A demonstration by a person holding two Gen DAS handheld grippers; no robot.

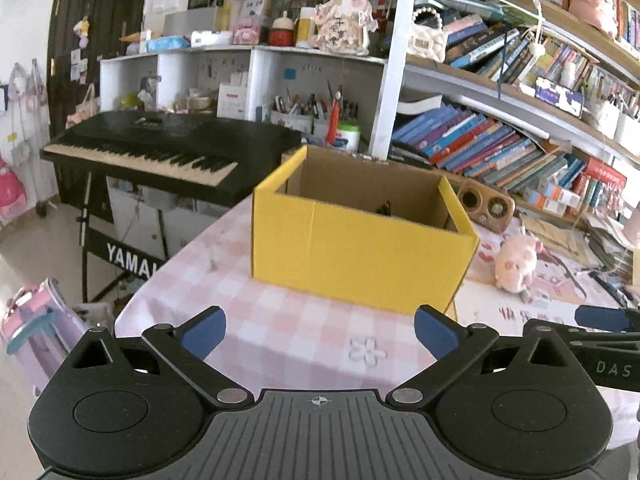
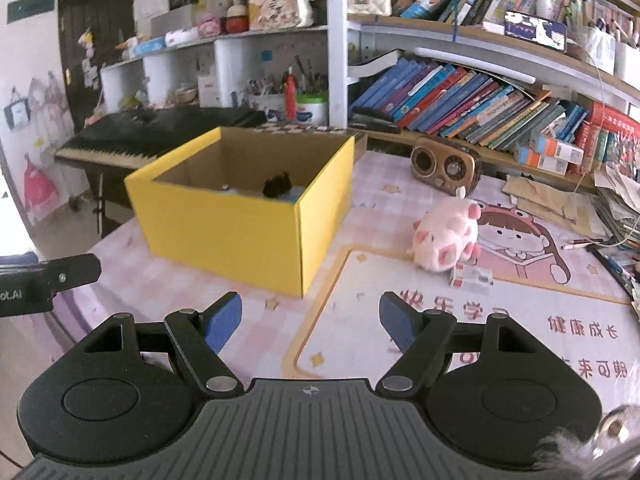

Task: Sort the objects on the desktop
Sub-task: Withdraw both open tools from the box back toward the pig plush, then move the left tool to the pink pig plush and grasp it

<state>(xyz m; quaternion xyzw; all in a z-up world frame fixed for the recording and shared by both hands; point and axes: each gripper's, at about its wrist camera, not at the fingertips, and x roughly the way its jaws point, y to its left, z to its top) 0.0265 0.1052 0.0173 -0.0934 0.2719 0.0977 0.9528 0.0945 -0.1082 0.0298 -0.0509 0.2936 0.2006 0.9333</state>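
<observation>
A yellow cardboard box point(image 1: 360, 256) stands open on the pink checked tablecloth; it also shows in the right wrist view point(image 2: 228, 232), with a black object point(image 2: 277, 185) and something blue inside. A pink plush pig point(image 2: 446, 238) lies right of the box, also seen in the left wrist view point(image 1: 516, 264). A small white and red carton point(image 2: 470, 278) lies just in front of the pig. My left gripper point(image 1: 318, 334) is open and empty, in front of the box. My right gripper point(image 2: 311, 322) is open and empty, above the printed desk mat.
A brown retro radio point(image 2: 446, 168) stands behind the pig. Bookshelves point(image 2: 480, 96) line the back and right. A black keyboard piano point(image 1: 160, 152) stands left of the table. Papers and pens point(image 2: 616, 216) pile up at the right edge. A printed desk mat point(image 2: 500, 320) covers the right side.
</observation>
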